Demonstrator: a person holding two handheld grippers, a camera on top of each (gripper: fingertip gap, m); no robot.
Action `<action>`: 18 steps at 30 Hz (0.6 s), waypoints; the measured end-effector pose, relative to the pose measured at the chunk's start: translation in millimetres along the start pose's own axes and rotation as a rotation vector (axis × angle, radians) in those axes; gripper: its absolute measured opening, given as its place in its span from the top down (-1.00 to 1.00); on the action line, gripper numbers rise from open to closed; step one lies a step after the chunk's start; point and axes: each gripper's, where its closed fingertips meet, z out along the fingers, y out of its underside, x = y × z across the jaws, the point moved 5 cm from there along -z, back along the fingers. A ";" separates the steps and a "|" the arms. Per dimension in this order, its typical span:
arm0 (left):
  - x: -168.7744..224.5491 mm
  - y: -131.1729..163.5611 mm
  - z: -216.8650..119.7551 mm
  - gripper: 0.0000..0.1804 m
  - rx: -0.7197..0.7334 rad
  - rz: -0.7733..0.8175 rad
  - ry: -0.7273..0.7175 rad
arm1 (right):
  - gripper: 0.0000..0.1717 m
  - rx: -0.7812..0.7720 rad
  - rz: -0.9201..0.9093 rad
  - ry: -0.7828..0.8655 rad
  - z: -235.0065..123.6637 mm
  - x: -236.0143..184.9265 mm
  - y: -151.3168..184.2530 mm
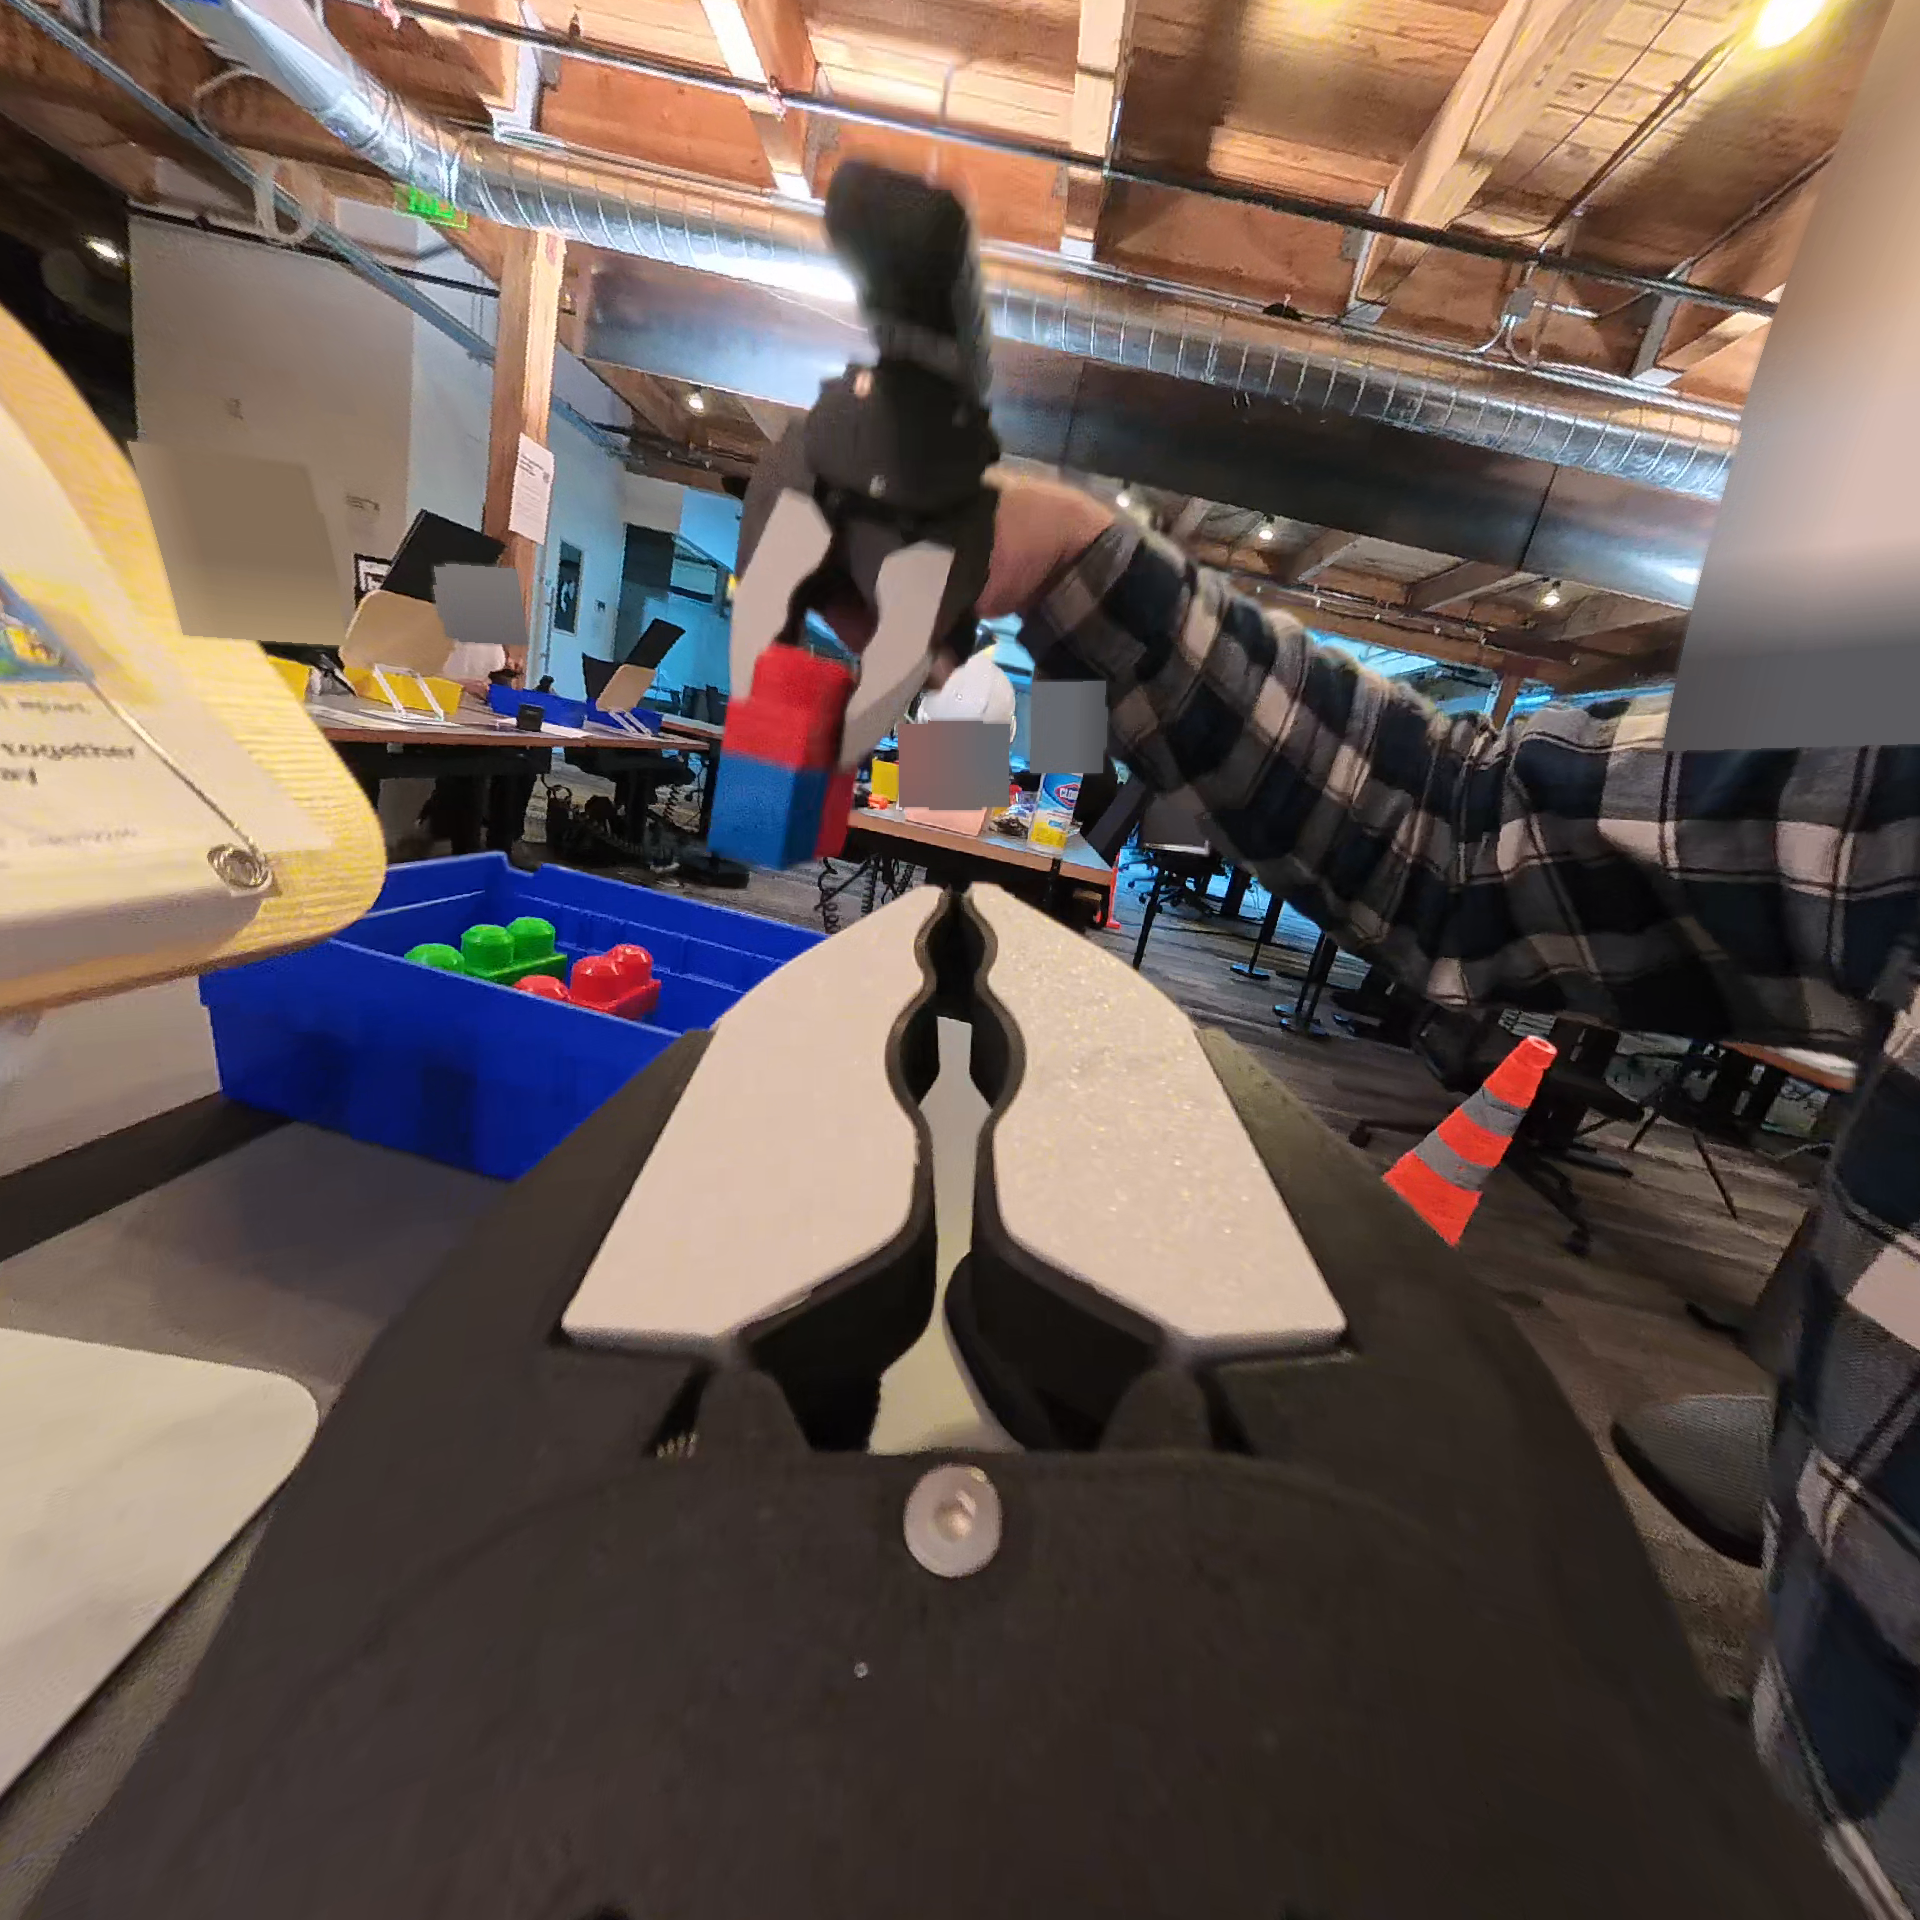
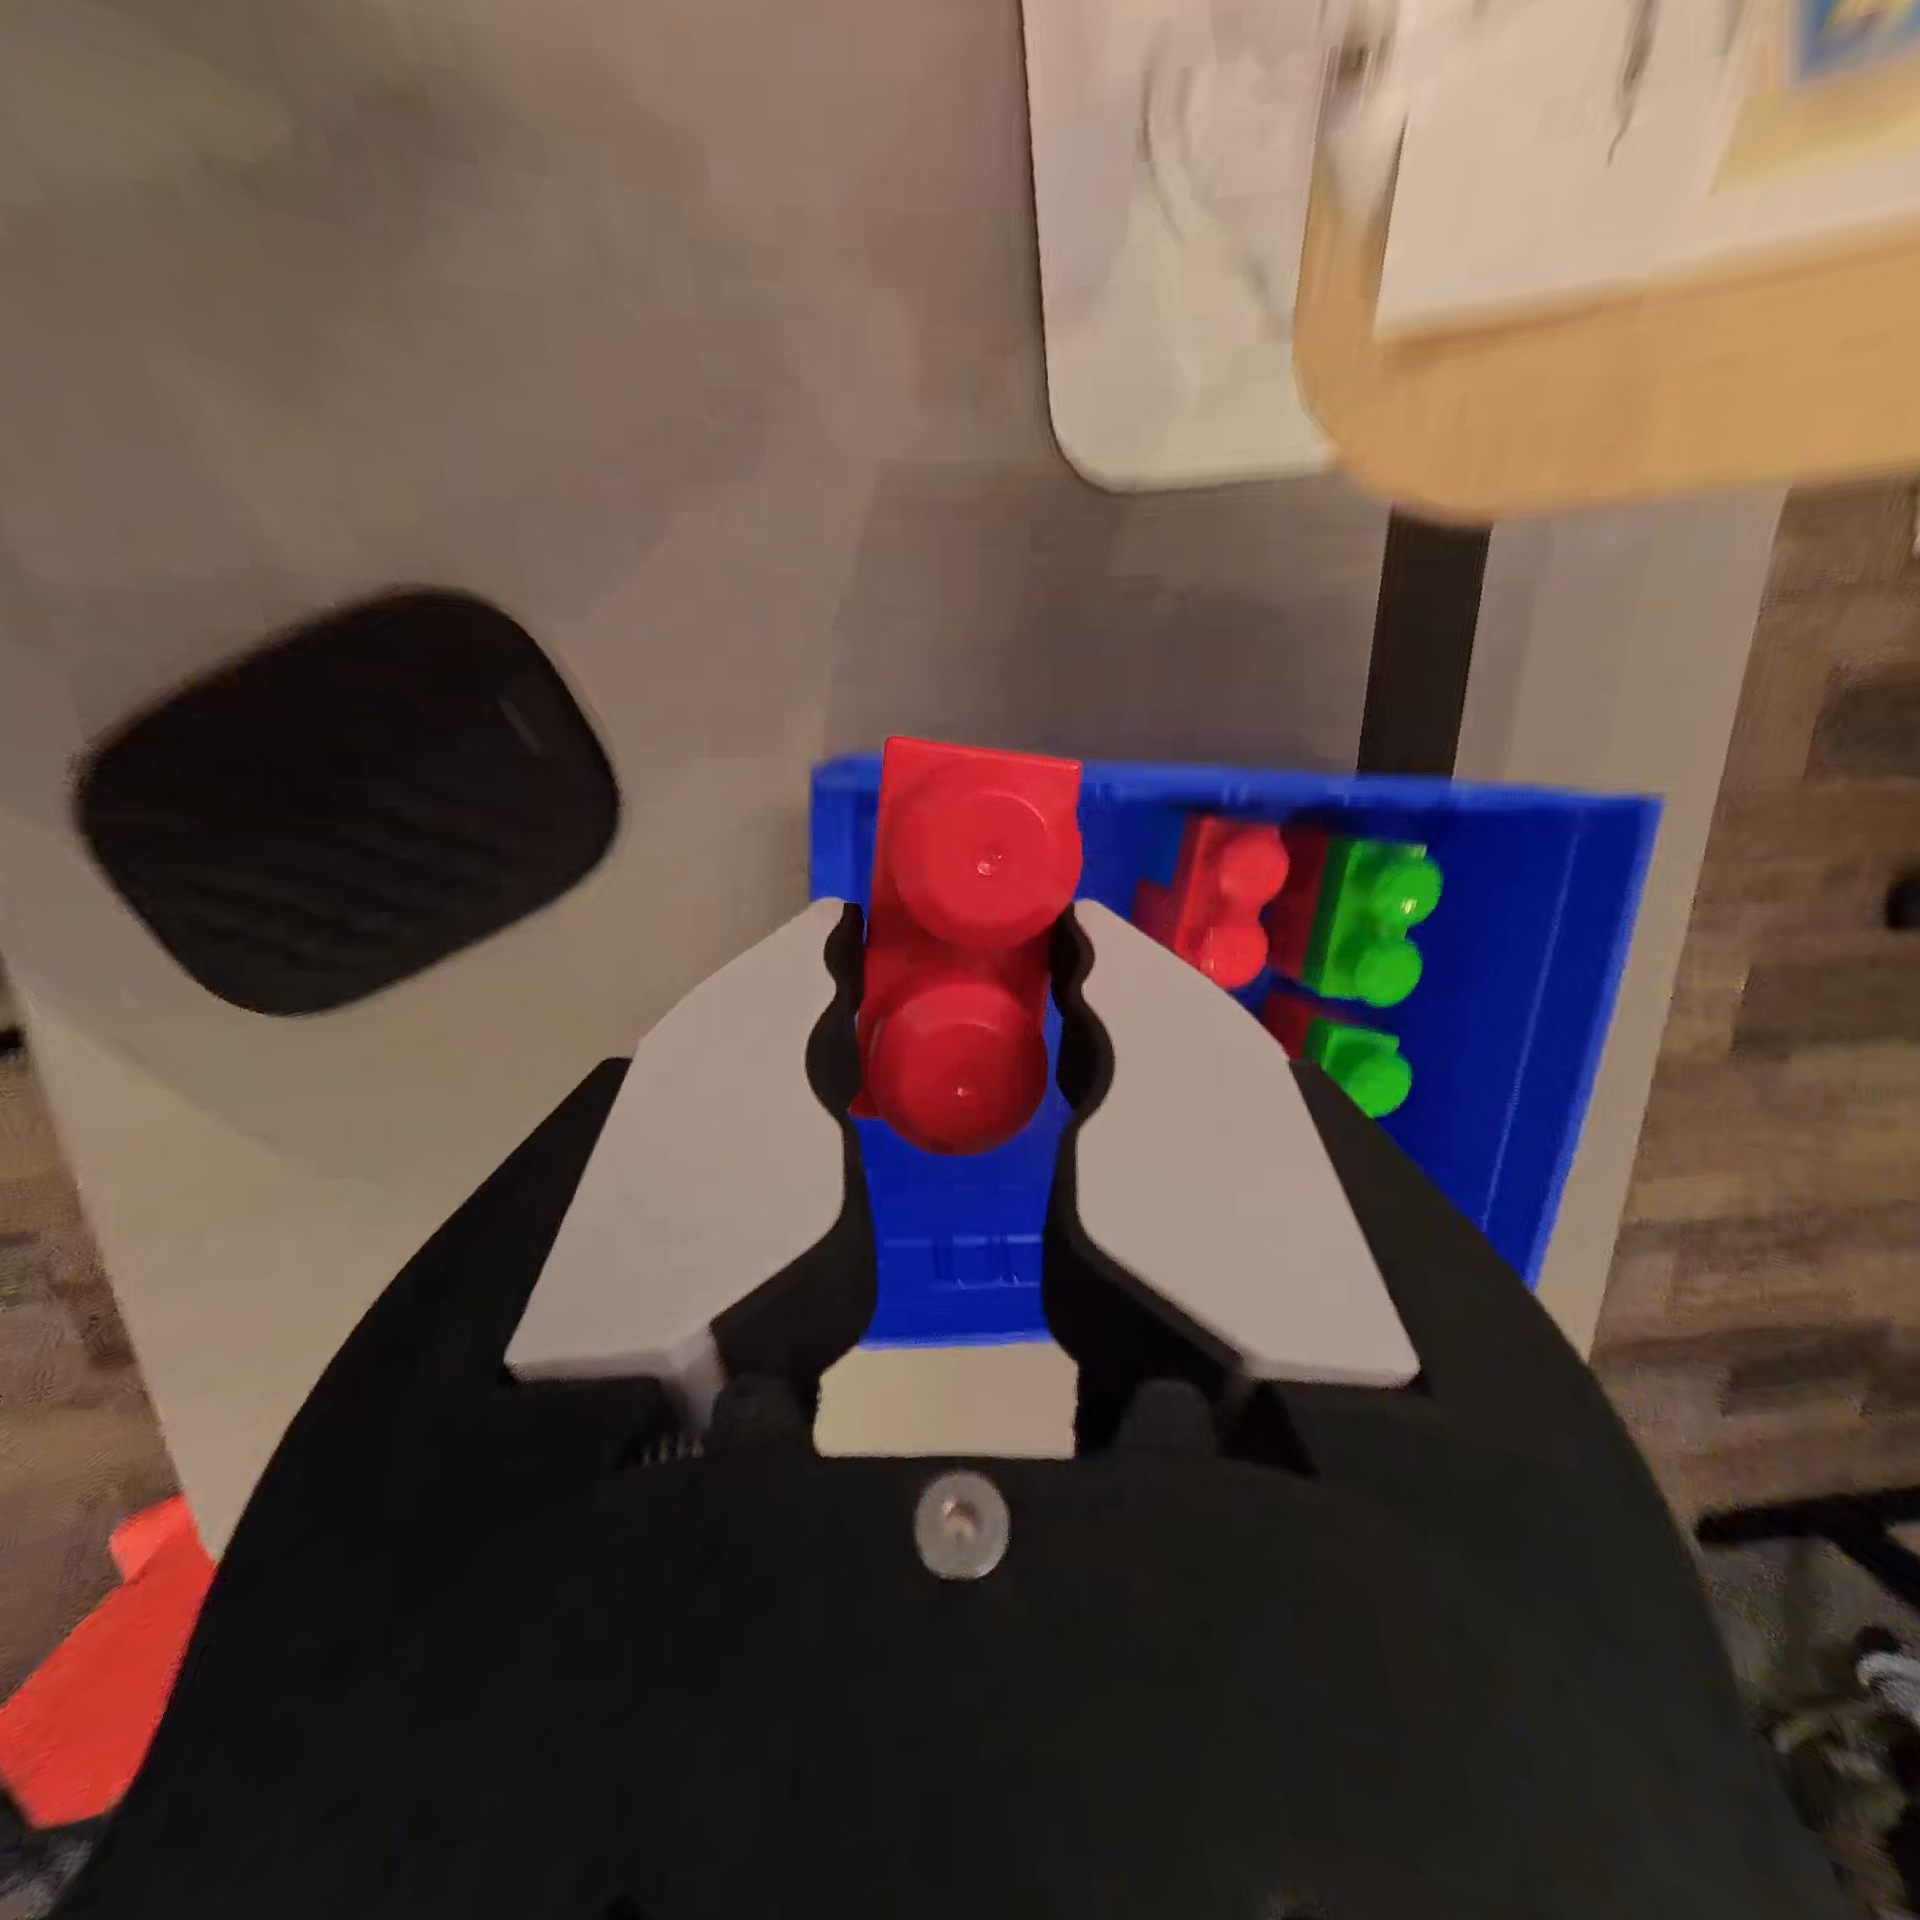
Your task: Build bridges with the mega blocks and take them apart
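Left tongs [image 1: 951,914]: two pale grey, grainy wedge-shaped fingers [image 1: 790,1122] with wavy black inner pads, on a broad matte black body; one silver screw [image 1: 952,1519] at centre. Right tongs [image 2: 956,997]: same build, same silver screw [image 2: 961,1525]. Sleeve [image 1: 1403,769] behind the right tongs: navy, black and white plaid flannel.

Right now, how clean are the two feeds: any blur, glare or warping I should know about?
Left wrist view: near fingers sharp, right gripper and its red-and-blue stack motion-smeared, ceiling lamp blown out, beams bowed by the wide lens. Right wrist view: held red block fairly sharp, black pad, bin and the top-right board blurred; no glare.
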 end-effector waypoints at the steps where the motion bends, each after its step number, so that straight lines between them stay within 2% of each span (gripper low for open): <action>1: -1.9 2.8 -0.3 1.00 0.006 -0.009 -0.001 | 0.58 -0.041 0.000 -0.005 15.3 3.4 14.3; 4: -6.4 10.4 -0.7 1.00 -0.013 -0.018 -0.009 | 0.58 -0.094 -0.004 0.001 57.9 16.4 44.2; 9: -10.7 14.2 -4.3 1.00 -0.024 -0.013 -0.020 | 0.58 -0.050 -0.044 0.012 112.7 35.8 61.5; 18: -13.3 14.3 -3.5 1.00 -0.027 -0.011 -0.023 | 0.54 -0.077 -0.040 -0.035 159.8 43.6 80.1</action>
